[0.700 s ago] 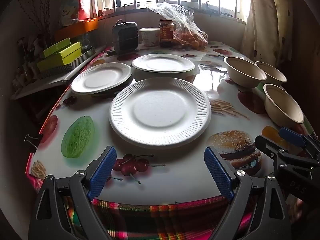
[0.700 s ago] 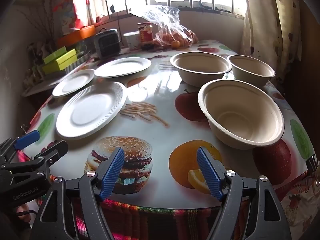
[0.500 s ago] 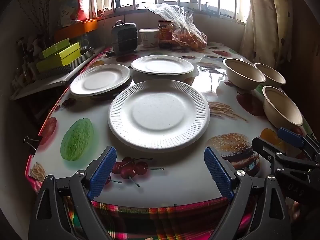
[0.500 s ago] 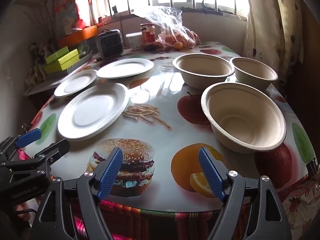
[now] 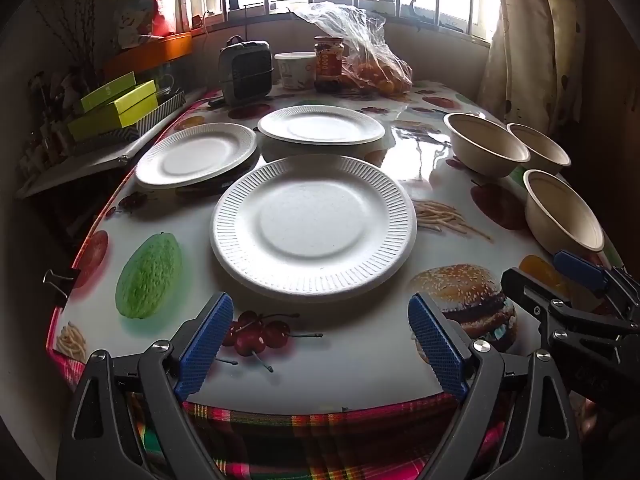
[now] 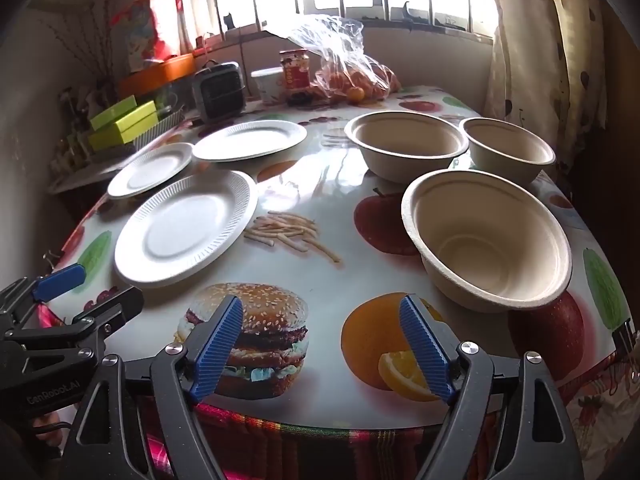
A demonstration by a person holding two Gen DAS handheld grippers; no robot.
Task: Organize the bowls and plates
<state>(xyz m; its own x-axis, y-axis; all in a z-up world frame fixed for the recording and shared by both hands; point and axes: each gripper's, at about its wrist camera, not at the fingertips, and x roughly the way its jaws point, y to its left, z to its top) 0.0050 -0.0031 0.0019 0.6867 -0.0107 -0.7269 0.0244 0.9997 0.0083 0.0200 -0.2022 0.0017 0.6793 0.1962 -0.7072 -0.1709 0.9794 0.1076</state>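
Observation:
Three white ribbed paper plates lie apart on the table: the nearest plate point(image 5: 314, 224) point(image 6: 186, 228), a left plate point(image 5: 196, 155) point(image 6: 151, 170) and a far plate point(image 5: 321, 124) point(image 6: 250, 140). Three beige paper bowls stand upright at the right: the near bowl point(image 6: 486, 238) point(image 5: 562, 210), a middle bowl point(image 6: 406, 144) point(image 5: 484, 144) and a far-right bowl point(image 6: 508, 148) point(image 5: 540, 148). My left gripper point(image 5: 320, 340) hovers open over the table's front edge, short of the nearest plate. My right gripper point(image 6: 322, 344) is open above the burger print, left of the near bowl. Nothing sits between either pair of jaws.
A glossy tablecloth point(image 5: 360, 360) printed with food covers the table. At the back stand a small grey heater point(image 5: 245, 70), a white tub point(image 5: 295, 69), a jar point(image 5: 329, 62) and a plastic bag of oranges point(image 5: 368, 64). Green boxes point(image 5: 116, 106) sit left; a curtain point(image 5: 532, 40) hangs right.
Both views have tilted up and drawn back slightly, so plates and bowls sit a little lower and farther in frame. Both grippers stay open; nothing on the table moved.

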